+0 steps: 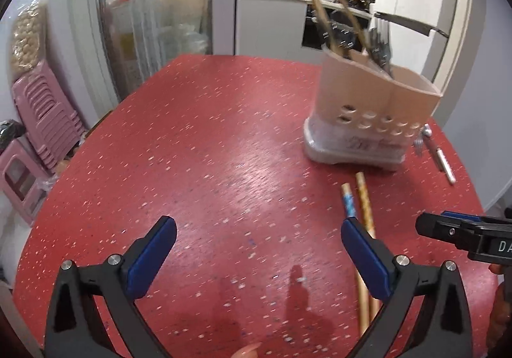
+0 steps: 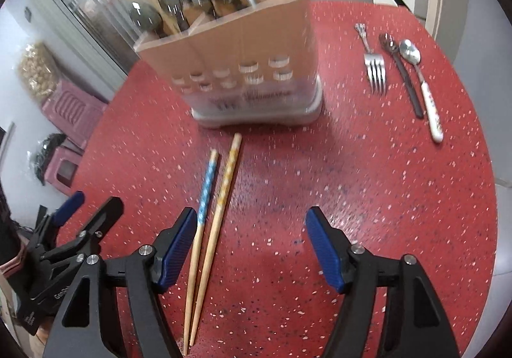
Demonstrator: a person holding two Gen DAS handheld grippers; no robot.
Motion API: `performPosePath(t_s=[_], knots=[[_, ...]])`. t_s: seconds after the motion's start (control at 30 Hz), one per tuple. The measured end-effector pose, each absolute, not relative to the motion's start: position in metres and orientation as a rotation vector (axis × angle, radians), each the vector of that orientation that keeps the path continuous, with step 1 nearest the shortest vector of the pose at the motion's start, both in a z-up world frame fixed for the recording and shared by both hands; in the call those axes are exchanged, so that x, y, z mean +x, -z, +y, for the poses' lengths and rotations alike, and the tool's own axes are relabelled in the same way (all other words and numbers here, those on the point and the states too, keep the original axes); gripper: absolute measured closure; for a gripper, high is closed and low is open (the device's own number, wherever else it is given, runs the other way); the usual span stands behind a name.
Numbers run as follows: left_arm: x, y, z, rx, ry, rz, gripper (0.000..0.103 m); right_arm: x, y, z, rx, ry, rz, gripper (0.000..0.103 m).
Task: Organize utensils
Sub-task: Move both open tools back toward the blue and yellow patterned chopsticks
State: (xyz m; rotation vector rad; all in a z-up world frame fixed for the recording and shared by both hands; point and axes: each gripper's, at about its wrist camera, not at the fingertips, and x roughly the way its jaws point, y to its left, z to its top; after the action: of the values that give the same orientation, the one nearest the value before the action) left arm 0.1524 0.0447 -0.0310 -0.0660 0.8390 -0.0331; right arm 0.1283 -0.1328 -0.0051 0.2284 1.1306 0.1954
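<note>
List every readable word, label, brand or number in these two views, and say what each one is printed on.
"DA": white letters, cut off by the frame edge, on the right tool's body.
"Ge…": small white print on the left tool's body, rest unreadable.
Dark print on the utensil holder's base: too blurred to read.
Nothing else legible.

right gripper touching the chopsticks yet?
Apart. Right wrist view: the right gripper is open, and the chopsticks lie flat on the table just inside its left pad, unpinched.

I see a glossy speckled red bench; wooden chopsticks with patterned tips; shiny metal fork; matt beige plastic holder; ribbed blue pads on the tongs.
</note>
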Motion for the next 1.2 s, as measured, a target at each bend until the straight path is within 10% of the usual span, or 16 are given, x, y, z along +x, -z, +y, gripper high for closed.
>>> performPosePath(t_s=[1.2], knots=[[0.139,0.047,0.064,-0.073,0.017,0.930,0.000,0.147,0.040,-0.038,-0.093,-0.142,1.249,0.082]])
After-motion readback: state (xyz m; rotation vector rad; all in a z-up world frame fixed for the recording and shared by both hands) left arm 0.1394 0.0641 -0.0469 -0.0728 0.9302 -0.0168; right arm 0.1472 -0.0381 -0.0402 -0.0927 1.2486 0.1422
